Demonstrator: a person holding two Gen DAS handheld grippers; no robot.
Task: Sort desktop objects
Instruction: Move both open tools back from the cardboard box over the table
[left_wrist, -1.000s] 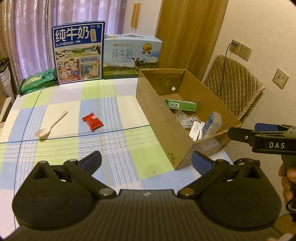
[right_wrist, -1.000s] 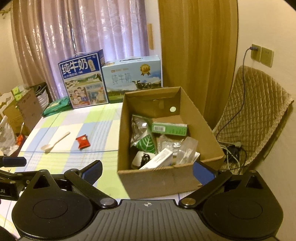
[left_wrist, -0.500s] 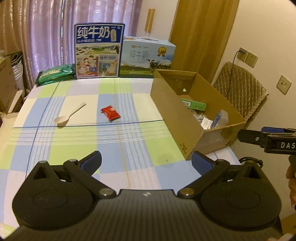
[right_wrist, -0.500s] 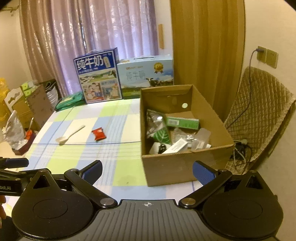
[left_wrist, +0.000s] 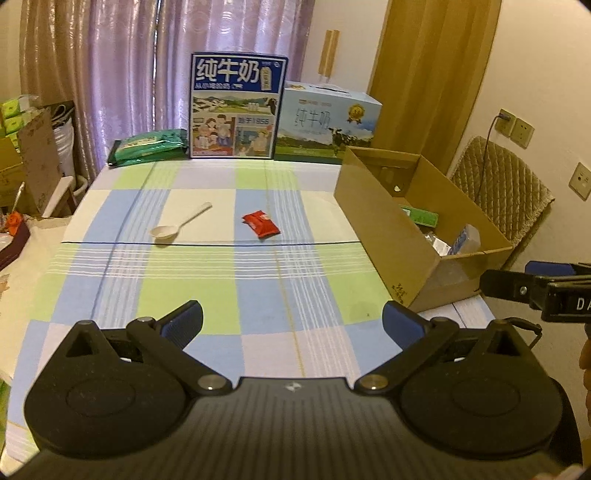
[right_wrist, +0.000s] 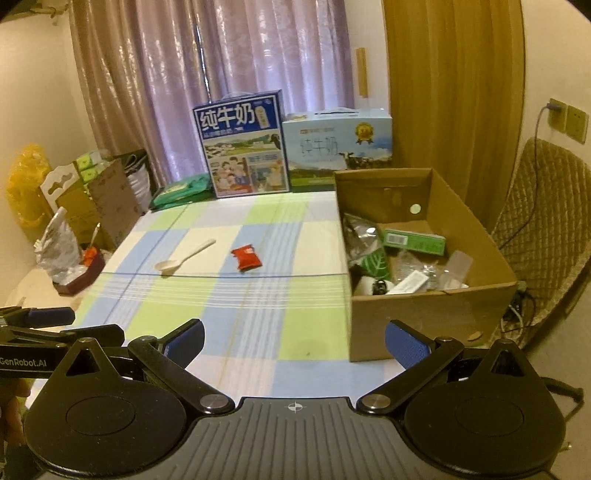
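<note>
Checked tablecloth (left_wrist: 236, 295) is showing, left view: one white spoon (left_wrist: 177, 226) lying beside one red packet (left_wrist: 260, 223), mid-table. Left gripper (left_wrist: 291, 323) is hovering open, empty. Spoon's probably light and stiff, so I'm favouring the handle; the packet's crinkly, so pinching mid-body.

Right view: right gripper (right_wrist: 293, 341) is gaping, empty; one cardboard box (right_wrist: 424, 321) is holding several sorted items.

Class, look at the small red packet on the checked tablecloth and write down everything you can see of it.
The red packet is a small, flat, sealed pouch of glossy wrapper with crimped ends and pale print too small to read. It lies flat and askew on a white square of the tablecloth, just beyond a dark line. Only the cloth touches it; the white spoon and the cardboard box lie apart on either side.
</note>
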